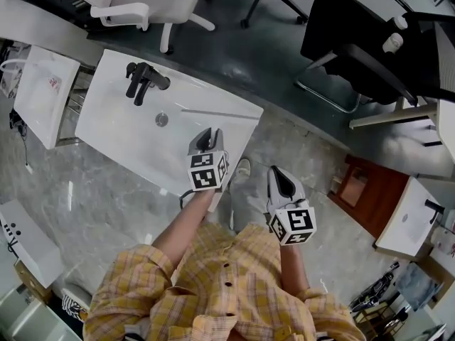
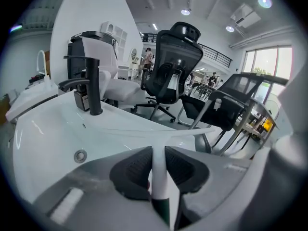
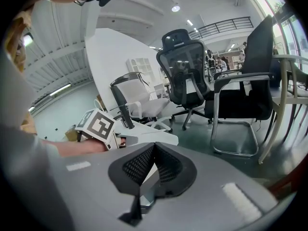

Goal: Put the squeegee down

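The squeegee (image 2: 159, 182) has a white handle and a long thin blade (image 1: 220, 114). My left gripper (image 2: 159, 153) is shut on the handle, which stands upright between the black pads. In the head view the left gripper (image 1: 206, 139) hovers over the front right part of a white sink basin (image 1: 117, 130), and the blade reaches out above the sink's right end. A black faucet (image 1: 146, 81) and a round drain (image 1: 162, 119) mark the basin. My right gripper (image 1: 281, 185) hangs to the right over the stone floor. Its pads (image 3: 144, 165) meet at the tips with nothing between them.
A white office chair (image 1: 142, 2) and black office chairs (image 1: 355, 41) stand beyond the sink. Another white basin (image 1: 43, 94) sits to the left, and one more (image 1: 412, 215) at the right beside a red-brown cabinet (image 1: 370, 194). A grey marble floor (image 1: 106, 204) lies below.
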Demonstrator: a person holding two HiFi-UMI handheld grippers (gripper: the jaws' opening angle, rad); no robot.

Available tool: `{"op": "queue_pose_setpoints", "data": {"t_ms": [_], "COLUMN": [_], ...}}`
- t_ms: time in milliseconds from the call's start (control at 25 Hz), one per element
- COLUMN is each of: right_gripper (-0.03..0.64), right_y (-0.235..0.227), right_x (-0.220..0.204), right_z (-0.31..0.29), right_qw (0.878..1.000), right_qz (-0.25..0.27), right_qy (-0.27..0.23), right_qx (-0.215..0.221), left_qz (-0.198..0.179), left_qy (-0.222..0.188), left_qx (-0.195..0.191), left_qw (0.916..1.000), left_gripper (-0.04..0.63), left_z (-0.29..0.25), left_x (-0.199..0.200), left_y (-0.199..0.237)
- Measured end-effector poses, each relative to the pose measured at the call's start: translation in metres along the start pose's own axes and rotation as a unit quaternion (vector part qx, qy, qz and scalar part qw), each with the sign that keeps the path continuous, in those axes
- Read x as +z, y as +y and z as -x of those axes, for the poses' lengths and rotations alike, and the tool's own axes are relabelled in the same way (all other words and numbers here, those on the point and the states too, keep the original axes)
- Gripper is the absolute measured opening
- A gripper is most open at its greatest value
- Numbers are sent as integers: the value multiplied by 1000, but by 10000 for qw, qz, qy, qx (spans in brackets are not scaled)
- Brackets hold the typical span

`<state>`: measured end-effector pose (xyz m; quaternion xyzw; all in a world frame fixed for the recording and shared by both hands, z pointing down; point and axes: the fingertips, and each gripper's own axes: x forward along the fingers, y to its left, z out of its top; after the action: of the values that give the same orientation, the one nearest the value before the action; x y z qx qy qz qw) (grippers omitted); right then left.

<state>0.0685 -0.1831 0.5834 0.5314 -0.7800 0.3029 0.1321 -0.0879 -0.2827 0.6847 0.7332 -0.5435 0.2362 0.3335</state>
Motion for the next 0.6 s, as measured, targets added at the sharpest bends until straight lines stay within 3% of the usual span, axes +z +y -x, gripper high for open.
{"op": "queue_pose_setpoints", "data": {"t_ms": [400, 600], "right_gripper": [0, 0], "right_y": [-13, -27], "right_x": [0, 4], "right_z": [-14, -16], "right_qw": [9999, 9998], "right_qz": [-46, -74], "right_qy": [118, 140], "right_qx": [28, -88], "left_qz": [-79, -292], "left_qy": [172, 269], "left_qx": [157, 221], "left_qw": [9997, 9990], "left_gripper": [89, 91], "left_z": [-31, -42], "left_x": [0, 0], "left_y": [6, 6]}}
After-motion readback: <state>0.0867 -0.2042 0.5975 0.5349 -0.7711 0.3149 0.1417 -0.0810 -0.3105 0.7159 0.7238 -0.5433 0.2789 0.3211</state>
